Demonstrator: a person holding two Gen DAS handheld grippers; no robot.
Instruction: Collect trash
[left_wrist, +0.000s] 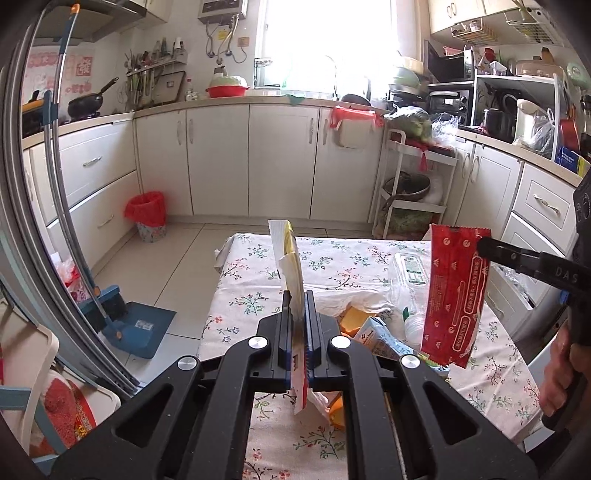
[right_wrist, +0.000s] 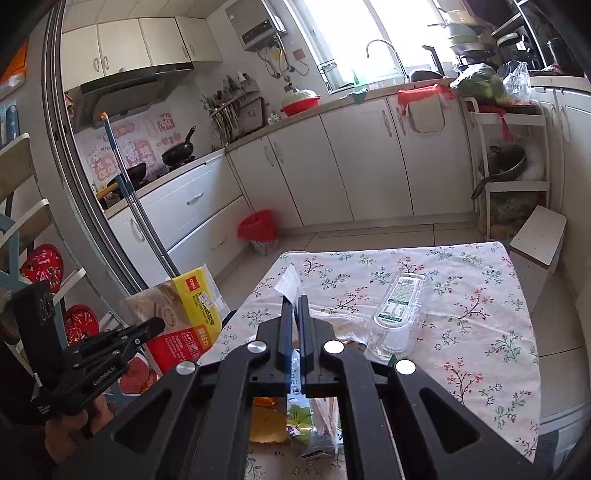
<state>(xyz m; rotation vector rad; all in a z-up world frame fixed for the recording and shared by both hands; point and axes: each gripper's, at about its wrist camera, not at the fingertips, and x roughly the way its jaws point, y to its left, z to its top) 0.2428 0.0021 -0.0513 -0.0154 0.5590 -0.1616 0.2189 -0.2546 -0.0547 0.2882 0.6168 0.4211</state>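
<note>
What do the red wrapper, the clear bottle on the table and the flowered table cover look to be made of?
Red wrapper: thin plastic film, probably; flat, printed, with crimped zigzag ends. Clear bottle: transparent plastic, glossy, the cloth showing through it, with a paper-like label. Table cover: looks like matte woven cloth with a printed flower pattern, draping at the edges; it may be coated.

"cenrobot.ai" on left gripper (right_wrist: 147, 328)
</note>
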